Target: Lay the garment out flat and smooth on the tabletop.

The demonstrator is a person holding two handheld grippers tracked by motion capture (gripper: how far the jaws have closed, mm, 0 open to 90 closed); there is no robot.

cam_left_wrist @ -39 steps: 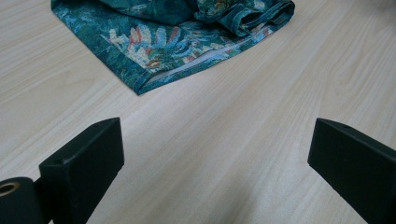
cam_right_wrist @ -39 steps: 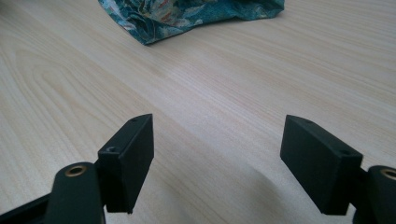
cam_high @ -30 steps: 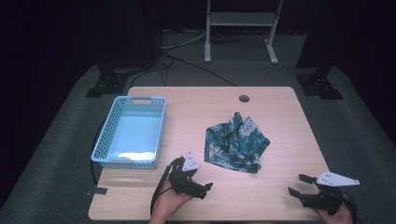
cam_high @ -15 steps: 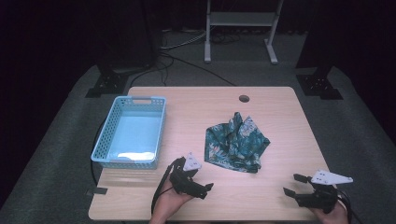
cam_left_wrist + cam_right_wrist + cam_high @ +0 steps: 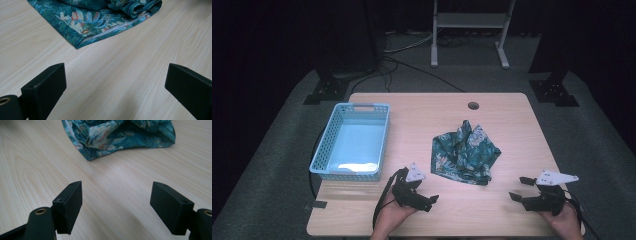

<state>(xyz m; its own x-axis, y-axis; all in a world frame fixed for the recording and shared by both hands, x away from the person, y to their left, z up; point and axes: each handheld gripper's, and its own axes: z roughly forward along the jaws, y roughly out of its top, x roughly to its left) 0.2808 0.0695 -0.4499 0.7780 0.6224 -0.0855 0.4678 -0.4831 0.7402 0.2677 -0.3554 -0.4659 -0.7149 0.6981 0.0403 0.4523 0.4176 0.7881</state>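
A crumpled teal cloth with a leafy print lies on the wooden table, right of centre. My left gripper rests near the front edge, left of and below the cloth, open and holding nothing. My right gripper sits near the front right corner, open and holding nothing, pointing left toward the cloth. In the left gripper view the cloth's hemmed edge lies beyond the wide-apart jaws of the left gripper. In the right gripper view the bunched cloth lies ahead of the right gripper, with bare wood between.
A light blue perforated basket stands on the table's left side with nothing in it. A dark cable hole marks the far edge of the table. A white metal stand and black bases sit on the carpet behind.
My right gripper has shifted a little to the left, toward the cloth. The left gripper and the cloth have stayed put.
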